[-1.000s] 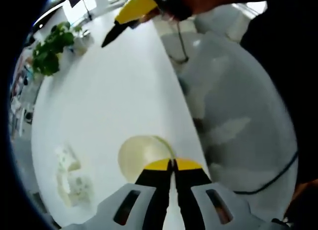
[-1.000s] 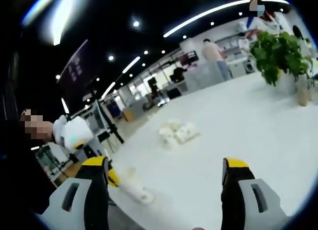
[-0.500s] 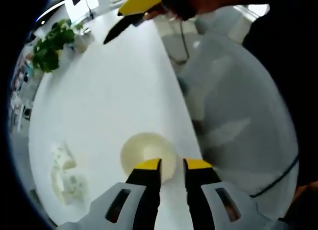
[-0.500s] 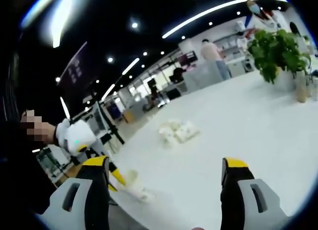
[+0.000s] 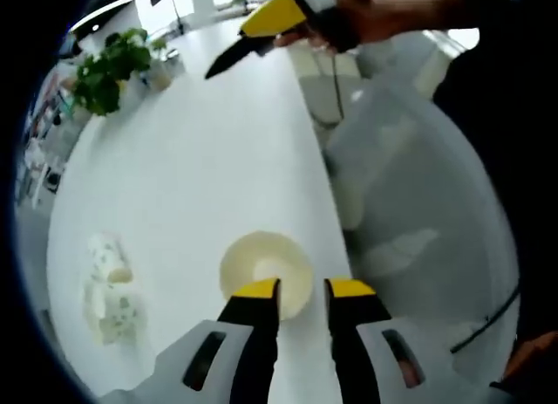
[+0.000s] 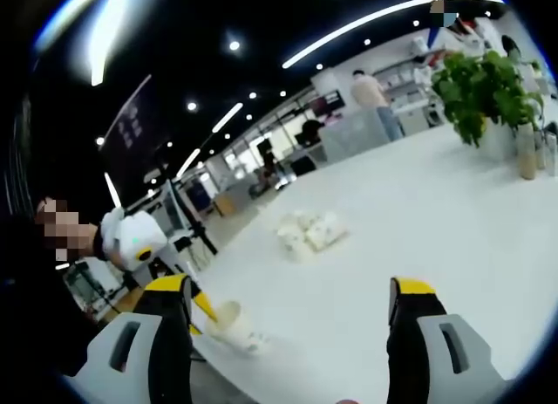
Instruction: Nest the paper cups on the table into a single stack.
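Observation:
A cream paper cup (image 5: 266,269) stands open end up on the white table (image 5: 192,177), close to its right edge. My left gripper (image 5: 302,289) hangs just above it, open by a narrow gap. Its left jaw overlaps the cup's near rim and the right jaw is just outside. From the right gripper view the same cup (image 6: 228,321) sits at the table's near corner with the left gripper (image 6: 202,308) beside it. My right gripper (image 6: 288,291) is open wide, with nothing between its jaws. It also shows up high over the far table as the right gripper (image 5: 228,62), held by a hand.
Crumpled white packets (image 5: 109,286) lie left of the cup, seen again as packets (image 6: 312,234) mid-table. A potted plant (image 5: 109,68) stands at the far end, the same plant (image 6: 479,85) at upper right. The table edge (image 5: 327,186) drops to a pale floor with a cable.
My left jaws have parted from shut to a narrow gap at the cup's rim. The cup now stands more upright in the right gripper view. The right gripper stays open.

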The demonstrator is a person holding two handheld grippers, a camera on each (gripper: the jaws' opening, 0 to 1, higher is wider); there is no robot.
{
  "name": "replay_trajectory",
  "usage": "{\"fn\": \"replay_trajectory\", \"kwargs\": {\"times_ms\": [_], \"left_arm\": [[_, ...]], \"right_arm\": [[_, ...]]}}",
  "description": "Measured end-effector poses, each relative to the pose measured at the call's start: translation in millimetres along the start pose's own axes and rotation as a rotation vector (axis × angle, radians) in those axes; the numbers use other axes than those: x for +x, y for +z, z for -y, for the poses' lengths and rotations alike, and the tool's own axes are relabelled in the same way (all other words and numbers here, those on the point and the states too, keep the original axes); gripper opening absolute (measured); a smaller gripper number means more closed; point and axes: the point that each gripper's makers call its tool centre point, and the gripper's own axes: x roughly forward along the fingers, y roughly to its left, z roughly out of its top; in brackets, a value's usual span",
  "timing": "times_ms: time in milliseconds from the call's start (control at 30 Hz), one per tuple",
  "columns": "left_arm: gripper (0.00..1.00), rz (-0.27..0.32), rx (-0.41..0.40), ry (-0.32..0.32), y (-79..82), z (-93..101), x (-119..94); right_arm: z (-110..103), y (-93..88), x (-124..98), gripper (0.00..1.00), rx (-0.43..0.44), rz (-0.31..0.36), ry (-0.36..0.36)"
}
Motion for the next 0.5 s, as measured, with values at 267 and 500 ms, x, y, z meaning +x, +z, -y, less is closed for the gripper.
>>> {"fn": "replay_trajectory", "kwargs": {"times_ms": [267, 500], "left_arm": [[0.25, 0.186, -0.124, 0.109, 11.6, -19.4, -30], [0.27, 0.25, -0.227, 0.196, -8.4, -41.1, -59]], "right_arm": [[-2, 10.2, 3, 0.92, -0.011, 0.004, -0.002], [-6, 14.9, 8, 0.92, -0.027, -0.003, -0.001]]}}
